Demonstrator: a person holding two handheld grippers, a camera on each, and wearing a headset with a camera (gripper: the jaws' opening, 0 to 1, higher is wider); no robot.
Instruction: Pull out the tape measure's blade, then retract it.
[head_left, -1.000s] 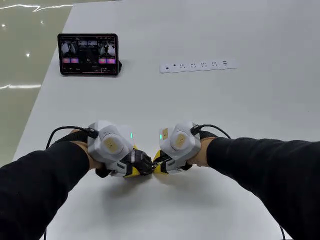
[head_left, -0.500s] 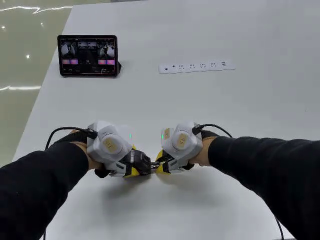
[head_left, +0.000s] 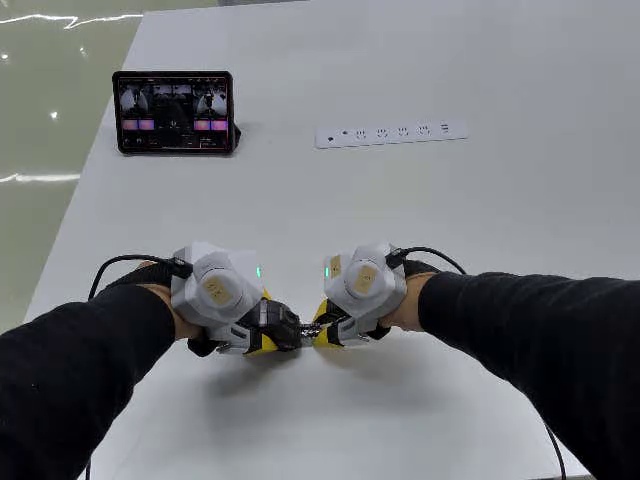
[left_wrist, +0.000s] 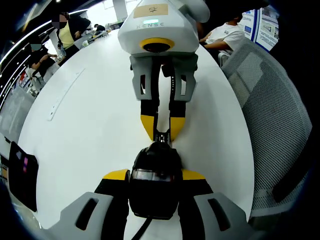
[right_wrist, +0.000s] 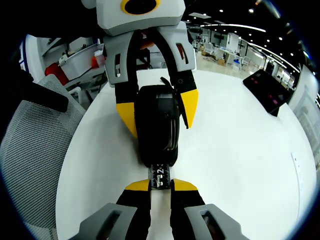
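Observation:
A black tape measure (head_left: 282, 325) rests near the front edge of the white table (head_left: 420, 210). My left gripper (head_left: 268, 333) is shut on its case. In the left gripper view the case (left_wrist: 155, 187) sits between my yellow-tipped left gripper (left_wrist: 155, 175). My right gripper (head_left: 322, 335) faces it from the right, shut on the end of the blade (head_left: 308, 330). The right gripper view has a short length of blade (right_wrist: 160, 175), marked with a 2, running from the case (right_wrist: 157, 125) into my right gripper (right_wrist: 160, 186). The two grippers stand almost tip to tip.
A tablet (head_left: 175, 110) with a lit screen stands propped at the back left. A white power strip (head_left: 392, 133) lies at the back centre. Cables trail from both grippers. A grey mesh chair (left_wrist: 270, 115) stands beside the table, and people sit at its far end.
The two grippers have drawn very slightly apart, the right one edging to the right. Both grips are unchanged. The head camera has shifted a little.

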